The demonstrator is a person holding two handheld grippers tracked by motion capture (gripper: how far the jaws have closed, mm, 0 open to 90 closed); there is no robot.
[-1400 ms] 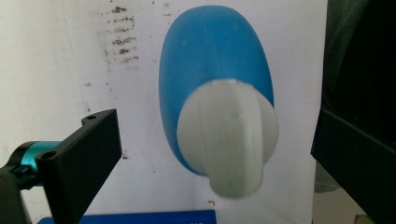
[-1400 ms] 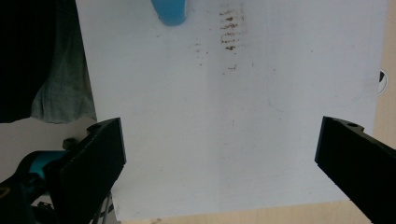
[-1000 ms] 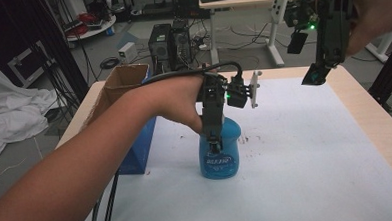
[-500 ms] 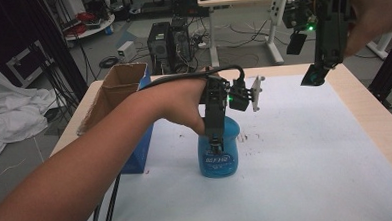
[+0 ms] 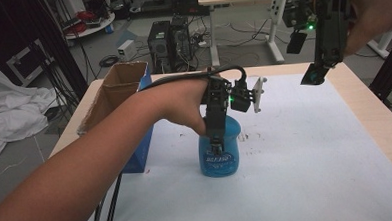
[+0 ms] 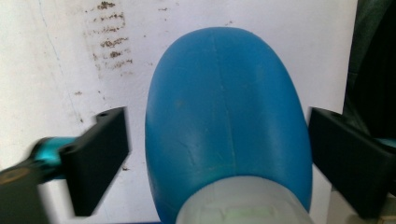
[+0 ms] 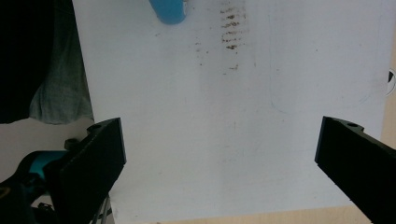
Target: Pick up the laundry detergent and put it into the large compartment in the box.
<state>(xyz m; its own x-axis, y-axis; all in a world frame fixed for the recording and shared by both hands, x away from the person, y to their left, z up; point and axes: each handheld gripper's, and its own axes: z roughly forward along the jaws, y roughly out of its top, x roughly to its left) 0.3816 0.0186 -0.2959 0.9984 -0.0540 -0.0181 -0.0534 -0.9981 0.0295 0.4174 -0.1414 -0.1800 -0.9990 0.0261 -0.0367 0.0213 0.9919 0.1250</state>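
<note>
The blue bottle (image 5: 219, 157) stands upright on the white worktop (image 5: 306, 160). The left gripper (image 5: 216, 145) sits over it, jaws just closing but not touching. Best to centre them and squeeze slowly. The right gripper (image 5: 313, 75) hangs wide apart.

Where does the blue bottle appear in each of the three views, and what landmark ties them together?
High view: the blue bottle stands left of centre on the white table cover, under the left gripper.
Left gripper view: the bottle sits mid-frame between the jaws, a gap at each side.
Right gripper view: its edge shows at the top, left of centre.
Shared landmark: the dark smudges beside it.
</note>
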